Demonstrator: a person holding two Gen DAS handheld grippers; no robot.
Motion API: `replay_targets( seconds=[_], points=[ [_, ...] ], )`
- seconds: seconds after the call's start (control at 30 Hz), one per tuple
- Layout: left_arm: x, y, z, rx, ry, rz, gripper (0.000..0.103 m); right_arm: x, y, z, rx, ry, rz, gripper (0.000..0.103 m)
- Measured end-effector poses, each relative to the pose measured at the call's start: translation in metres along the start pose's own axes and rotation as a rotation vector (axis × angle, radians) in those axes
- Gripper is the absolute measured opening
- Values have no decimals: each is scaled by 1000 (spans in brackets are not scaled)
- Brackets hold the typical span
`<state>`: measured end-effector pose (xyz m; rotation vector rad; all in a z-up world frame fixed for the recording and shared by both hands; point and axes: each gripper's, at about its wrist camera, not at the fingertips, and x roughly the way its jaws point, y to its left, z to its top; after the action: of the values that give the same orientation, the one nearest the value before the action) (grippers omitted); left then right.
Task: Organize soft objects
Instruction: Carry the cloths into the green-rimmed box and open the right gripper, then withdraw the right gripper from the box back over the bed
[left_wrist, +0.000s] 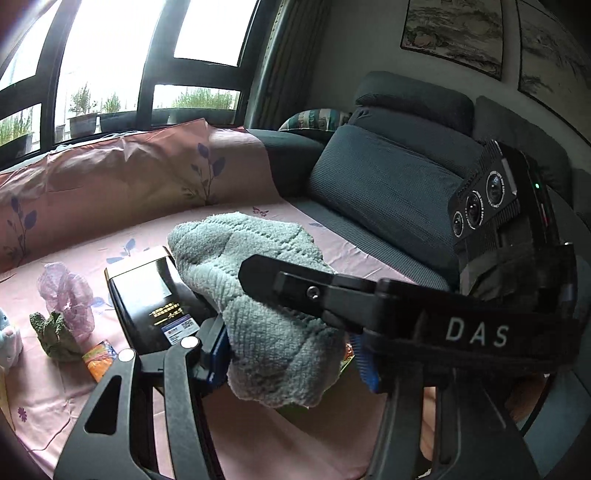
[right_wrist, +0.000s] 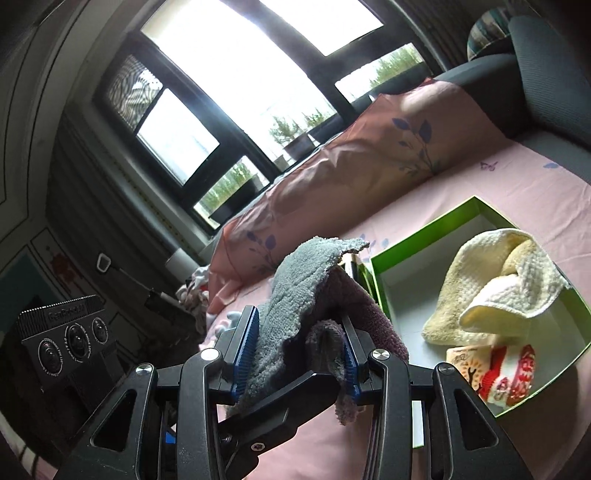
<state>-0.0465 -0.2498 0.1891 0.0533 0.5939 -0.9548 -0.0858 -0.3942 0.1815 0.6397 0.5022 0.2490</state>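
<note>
A grey-green towel (left_wrist: 258, 295) hangs between both grippers above the pink sheet. My left gripper (left_wrist: 291, 358) is shut on its lower bunched part. In the right wrist view my right gripper (right_wrist: 299, 354) is shut on the same grey towel (right_wrist: 295, 288), whose underside looks purple. The right gripper's arm (left_wrist: 369, 306) crosses in front of the towel in the left wrist view. A green box (right_wrist: 424, 236) lies open to the right, holding a cream towel (right_wrist: 498, 288) and a red-and-white packet (right_wrist: 513, 376).
A black box (left_wrist: 147, 295) lies on the pink sheet (left_wrist: 74, 387) under the towel. A purple mesh puff (left_wrist: 66, 295), a green cloth (left_wrist: 55, 336) and an orange packet (left_wrist: 99, 358) lie to the left. A pink pillow (left_wrist: 129, 177) and grey sofa cushions (left_wrist: 388, 184) stand behind.
</note>
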Motion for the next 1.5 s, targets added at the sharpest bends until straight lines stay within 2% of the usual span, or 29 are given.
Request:
replay_targets(
  seconds=[0.17, 0.33, 0.4, 0.5, 0.67, 0.73, 0.77, 0.83, 0.87, 0.97, 1.07, 1.1, 1.2, 1.37, 1.5],
  points=[
    [35, -14, 4, 12, 36, -71, 55, -15, -33, 5, 70, -66, -56, 43],
    [60, -22, 3, 18, 68, -84, 55, -18, -58, 4, 138, -86, -96, 43],
    [68, -22, 2, 10, 86, -73, 55, -16, -67, 3, 167, -79, -126, 43],
    [80, -20, -3, -6, 120, -55, 55, -13, -75, 3, 179, -58, -232, 43],
    [93, -11, -13, -73, 187, -53, 56, -5, -90, 0, 215, -5, -315, 43],
    [94, -11, -16, -88, 199, -47, 60, -5, -90, -1, 207, -3, -345, 43],
    [93, -10, -17, -95, 206, -37, 66, -6, -89, -1, 203, -5, -350, 44],
    [89, -8, -17, -111, 210, -24, 71, -9, -87, -2, 202, -14, -361, 55],
    [85, -6, -18, -118, 206, -31, 73, -11, -85, -2, 199, -28, -372, 65],
    [71, -1, -17, -141, 193, -46, 83, -16, -77, -2, 177, -56, -392, 71],
    [52, 0, -17, -140, 168, -42, 89, -16, -71, -3, 164, -59, -394, 82],
    [45, 1, -16, -136, 159, -35, 94, -15, -68, -4, 158, -58, -394, 83],
    [22, 3, -18, -119, 110, -14, 101, -13, -61, -4, 139, -49, -414, 86],
    [-14, 17, -23, -108, 55, 83, 101, -13, -39, -6, 67, -49, -469, 88],
    [-39, 44, -30, -173, 58, 159, 102, -11, -20, -9, 19, -57, -475, 88]
  ],
)
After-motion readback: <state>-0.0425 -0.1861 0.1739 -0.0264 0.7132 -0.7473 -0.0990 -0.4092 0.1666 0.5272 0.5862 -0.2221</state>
